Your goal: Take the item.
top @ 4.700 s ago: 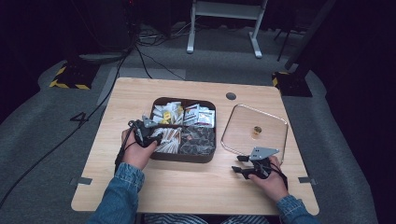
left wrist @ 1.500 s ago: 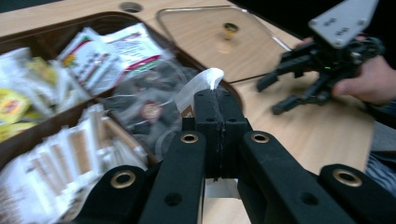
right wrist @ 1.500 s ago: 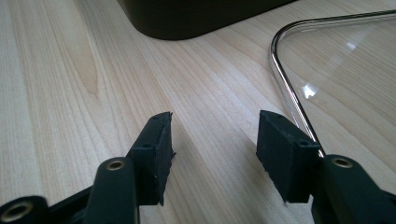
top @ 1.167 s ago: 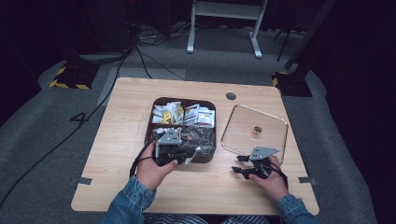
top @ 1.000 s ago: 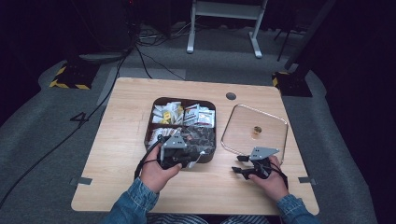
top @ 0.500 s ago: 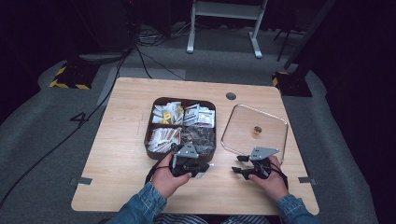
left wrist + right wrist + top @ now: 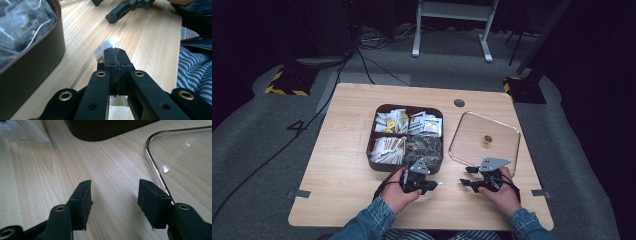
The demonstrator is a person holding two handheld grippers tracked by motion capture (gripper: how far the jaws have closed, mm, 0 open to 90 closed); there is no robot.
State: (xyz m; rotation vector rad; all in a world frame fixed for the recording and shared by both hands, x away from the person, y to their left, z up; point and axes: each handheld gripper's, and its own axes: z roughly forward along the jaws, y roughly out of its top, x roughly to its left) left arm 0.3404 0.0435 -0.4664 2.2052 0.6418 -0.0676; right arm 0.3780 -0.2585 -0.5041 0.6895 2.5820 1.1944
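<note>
Pinching a small white packet [image 7: 108,46], our left gripper [image 7: 428,187] had its jaws clamped flat together on it, the packet's pale end sticking out past the tips just above the wooden table [image 7: 347,165]. In the high view the packet showed as a light patch at the tips, on the near side of the brown tray [image 7: 374,165] and apart from its wall. In the left gripper view the tray's dark wall [image 7: 37,62] stood just beside the jaws on the left, with clear bags [image 7: 22,22] piled inside it. We saw the tray split into compartments: white and yellow sachets [image 7: 392,121] at the back, striped sachets [image 7: 388,148] front left, dark bagged stuff front right.

Our right gripper [image 7: 466,176] sat on the table near the clear lid [image 7: 484,137], jaws partly apart, nothing between them, bare wood showing in the gap. The lid's metal rim [image 7: 152,170] ran just beside one jaw. A small brass knob [image 7: 487,139] stood at the lid's middle. Both grippers were near each other along the table's near edge, tips facing.
</note>
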